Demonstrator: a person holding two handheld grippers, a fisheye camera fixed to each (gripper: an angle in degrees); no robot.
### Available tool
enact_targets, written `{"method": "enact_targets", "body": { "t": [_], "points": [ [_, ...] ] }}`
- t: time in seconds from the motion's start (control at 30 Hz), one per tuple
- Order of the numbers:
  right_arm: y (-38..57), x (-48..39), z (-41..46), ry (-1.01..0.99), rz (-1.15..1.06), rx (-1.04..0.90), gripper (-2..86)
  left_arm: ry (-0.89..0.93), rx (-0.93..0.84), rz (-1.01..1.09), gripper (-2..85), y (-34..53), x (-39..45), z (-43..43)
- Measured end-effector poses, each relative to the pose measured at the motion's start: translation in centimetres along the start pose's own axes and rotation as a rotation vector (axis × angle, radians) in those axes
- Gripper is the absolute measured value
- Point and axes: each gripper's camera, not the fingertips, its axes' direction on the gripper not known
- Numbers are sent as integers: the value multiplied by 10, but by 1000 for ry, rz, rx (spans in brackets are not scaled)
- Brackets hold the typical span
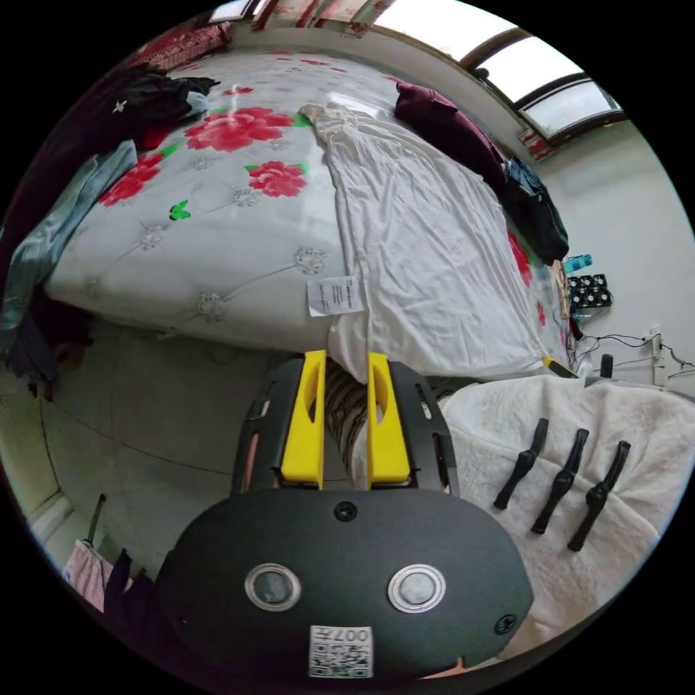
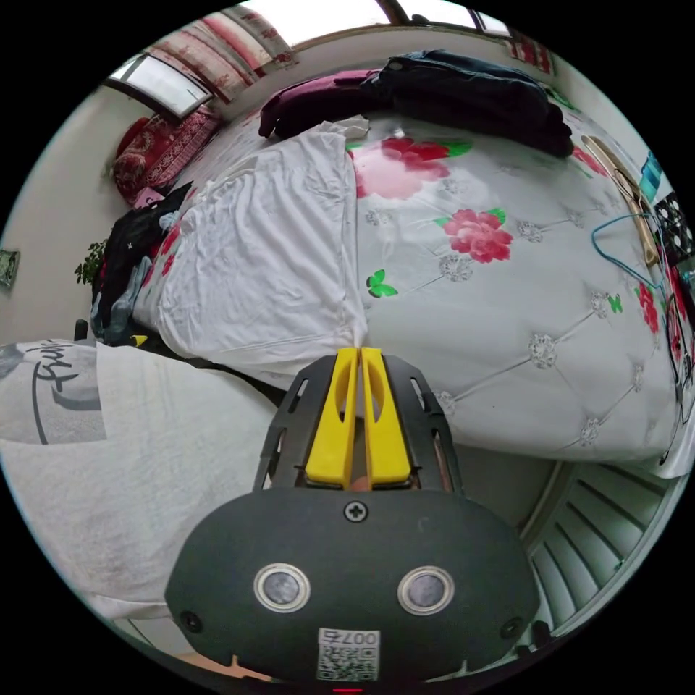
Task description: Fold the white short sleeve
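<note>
Bedroom w/ a quilted floral bedspread (image 1: 217,239) over the bed, windows behind, clothes heaped round the edges.

White short sleeve (image 1: 427,253) lies spread lengthwise on the bed, its bottom edge hanging just over the near edge of the mattress. In the right gripper view the same garment (image 2: 260,268) runs away toward the pillows.

Right gripper (image 2: 360,355): yellow jaws pressed almost together, tips right at one near corner of the shirt, prob. pinching the hem, tho the cloth betw. the tips is too thin to confirm. Left gripper (image 1: 346,358): jaws spread w/ a clear gap, tips at the shirt's hanging bottom edge; fabric sits near the gap but isn't clamped.

Step, as I read it: getting hold of both near corners before the first fold. Next move calls for the left jaws to close on their corner, then both lift together, evenly, so the cloth doesn't skew.

Hard to tell: sleeves & collar at the far end are bunched, shape unclear. Person's fleecy white top (image 1: 579,449) cuts off the shirt's edge on that side. Dark clothes pile (image 2: 463,94) and maroon garment (image 1: 449,127) sit beside the shirt; whether they touch it, can't say.
</note>
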Motion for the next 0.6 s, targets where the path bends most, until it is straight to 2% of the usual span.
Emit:
{"method": "enact_targets", "body": {
  "t": [0.13,0.33,0.4,0.47,0.6],
  "points": [
    [-11,-2,-7,10,-23,-12,-3,0,-50,19,143,-3,10,13],
    [-25,1,-9,26,-42,-107,-3,6,-186,49,147,-25,17,42],
    [-29,1,-12,18,-50,-143,-3,70,-215,68,104,-26,14,39],
    [-32,3,-26,-3,-59,-156,-3,127,-219,90,14,-25,12,26],
    [-38,13,-67,-93,-41,-128,-3,350,-86,96,-3,-26,4,-46]
  ]
}}
